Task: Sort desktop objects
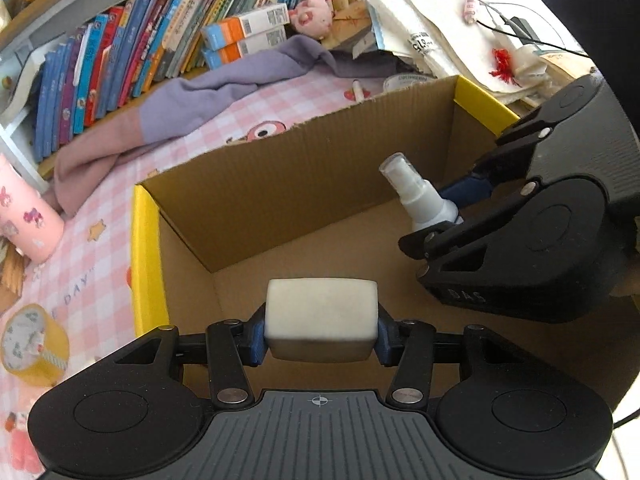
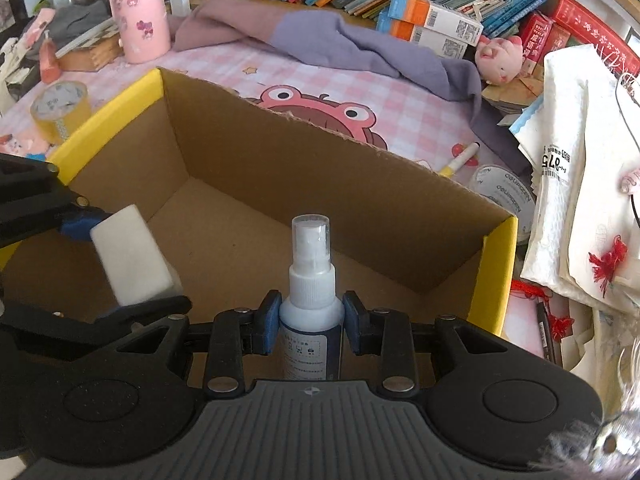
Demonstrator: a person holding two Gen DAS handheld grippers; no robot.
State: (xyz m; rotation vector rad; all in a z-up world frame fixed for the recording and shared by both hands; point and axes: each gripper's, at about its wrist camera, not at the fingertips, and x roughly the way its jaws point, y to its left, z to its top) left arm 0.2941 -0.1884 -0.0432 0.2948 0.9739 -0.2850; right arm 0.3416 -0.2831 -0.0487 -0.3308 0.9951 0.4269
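Observation:
An open cardboard box (image 1: 280, 184) with yellow edges lies on the pink checked desk mat. My left gripper (image 1: 321, 344) is shut on a white rectangular block (image 1: 321, 316), held over the box's near left part. In the right wrist view the same block (image 2: 132, 256) sits tilted between the left gripper's fingers (image 2: 80, 224) at the left. My right gripper (image 2: 311, 322) is shut on a small white spray bottle (image 2: 311, 280) with a clear cap, held upright over the box floor (image 2: 240, 240). The left wrist view shows that bottle (image 1: 416, 192) leaning left at the box's right side.
A yellow tape roll (image 2: 60, 108) and a pink cup (image 2: 140, 12) stand left of the box. Behind it lie a purple cloth (image 2: 320, 36), a marker (image 2: 460, 164) and a white tape roll (image 2: 504, 192). Books, a pig plush (image 2: 500, 56) and stacked papers (image 2: 572, 160) crowd the back and right.

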